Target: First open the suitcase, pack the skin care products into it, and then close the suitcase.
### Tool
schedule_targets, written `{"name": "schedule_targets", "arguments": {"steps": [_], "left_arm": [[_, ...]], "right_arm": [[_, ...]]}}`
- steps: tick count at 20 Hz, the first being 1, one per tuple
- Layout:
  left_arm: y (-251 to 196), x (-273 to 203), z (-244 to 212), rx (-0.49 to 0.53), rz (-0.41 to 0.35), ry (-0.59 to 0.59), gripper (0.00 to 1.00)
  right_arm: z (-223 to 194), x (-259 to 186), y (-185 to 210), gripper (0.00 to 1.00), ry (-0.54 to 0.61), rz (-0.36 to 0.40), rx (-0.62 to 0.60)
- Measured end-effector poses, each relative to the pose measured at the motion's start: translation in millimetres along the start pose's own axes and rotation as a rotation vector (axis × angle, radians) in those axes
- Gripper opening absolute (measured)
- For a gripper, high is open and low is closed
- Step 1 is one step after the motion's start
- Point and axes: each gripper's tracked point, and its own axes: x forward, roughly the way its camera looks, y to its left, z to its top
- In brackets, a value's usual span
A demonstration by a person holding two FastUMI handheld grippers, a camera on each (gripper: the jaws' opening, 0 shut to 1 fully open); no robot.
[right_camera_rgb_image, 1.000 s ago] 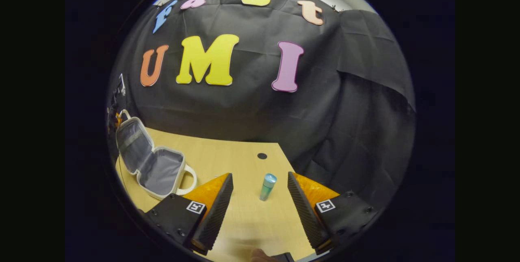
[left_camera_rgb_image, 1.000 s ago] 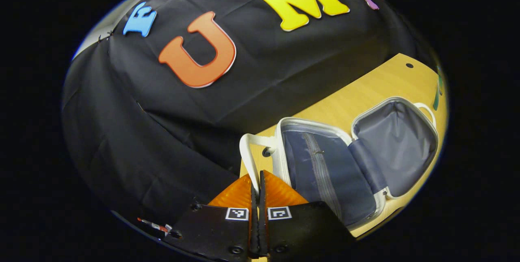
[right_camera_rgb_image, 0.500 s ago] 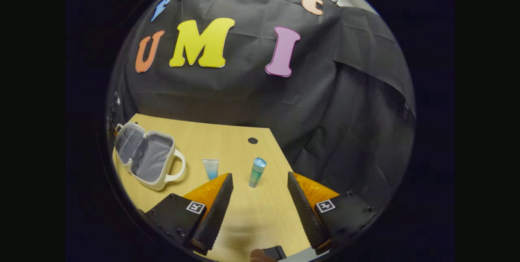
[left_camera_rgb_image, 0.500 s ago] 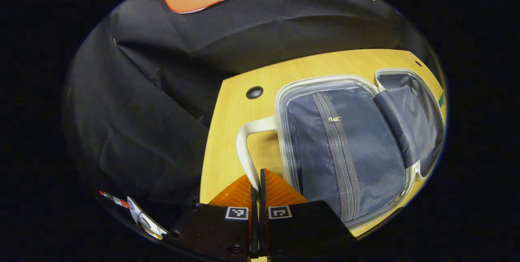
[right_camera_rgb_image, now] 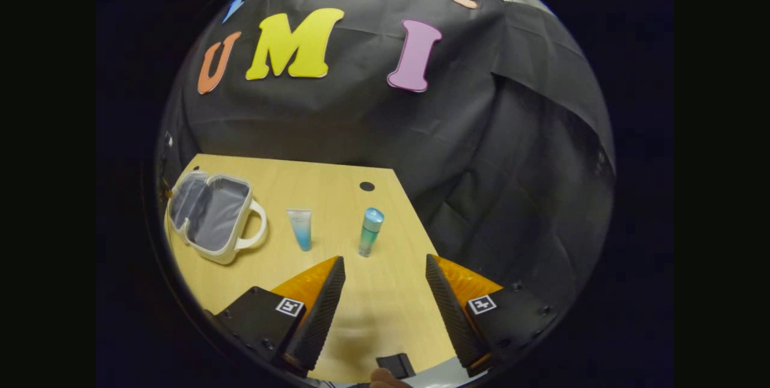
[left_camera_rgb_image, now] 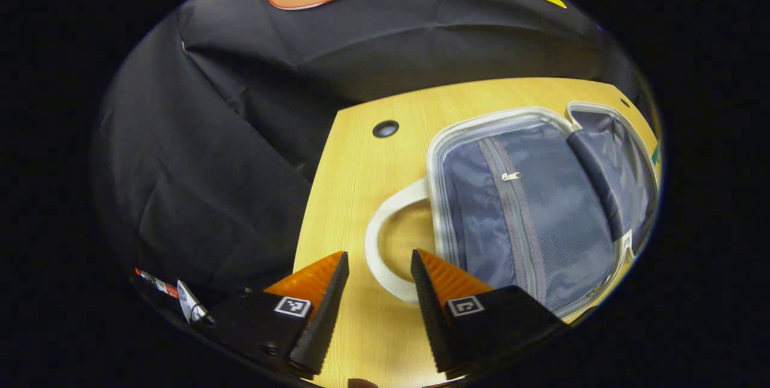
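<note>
The small white suitcase (left_camera_rgb_image: 529,219) lies open flat on the wooden table (left_camera_rgb_image: 355,189), its grey-blue lining and zip pocket showing. Its white handle (left_camera_rgb_image: 382,255) curves between my left gripper's tips; the left gripper (left_camera_rgb_image: 378,270) is open and not pressing on it. In the right gripper view the suitcase (right_camera_rgb_image: 210,213) sits at the far left. A blue tube (right_camera_rgb_image: 300,228) lies beside it and a teal bottle (right_camera_rgb_image: 370,231) stands upright. My right gripper (right_camera_rgb_image: 385,274) is open, empty, short of the bottle.
The table has a dark cable hole near its far edge (left_camera_rgb_image: 385,129), also seen from the other side (right_camera_rgb_image: 367,186). Black cloth hangs behind and beside the table. A small black object (right_camera_rgb_image: 397,365) and a fingertip show at the near edge.
My left gripper has opened and let go of the suitcase handle, which now lies on the table. The right gripper has drawn back, so the tube and bottle sit farther off.
</note>
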Motion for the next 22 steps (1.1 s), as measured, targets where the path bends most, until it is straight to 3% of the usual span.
{"name": "schedule_targets", "arguments": {"steps": [3,8,12,19,22], "left_arm": [[-25,-42,35,-0.015,-0.006,-0.102,0.99],[-115,-119,92,-0.051,-0.084,-0.267,1.0],[-215,-172,126,-0.067,-0.194,-0.341,0.99],[-395,-189,134,-0.095,-0.361,-0.368,0.99],[-472,-199,125,-0.067,-0.481,-0.337,1.0]], "right_arm": [[1,6,1,0.8,-0.003,0.049,-0.03],[0,18,-11,0.8,-0.017,0.108,-0.039],[3,32,-33,0.8,-0.015,0.141,-0.004],[-15,55,-78,0.8,0.016,0.183,-0.002],[-26,61,-96,0.8,0.033,0.199,-0.017]]}}
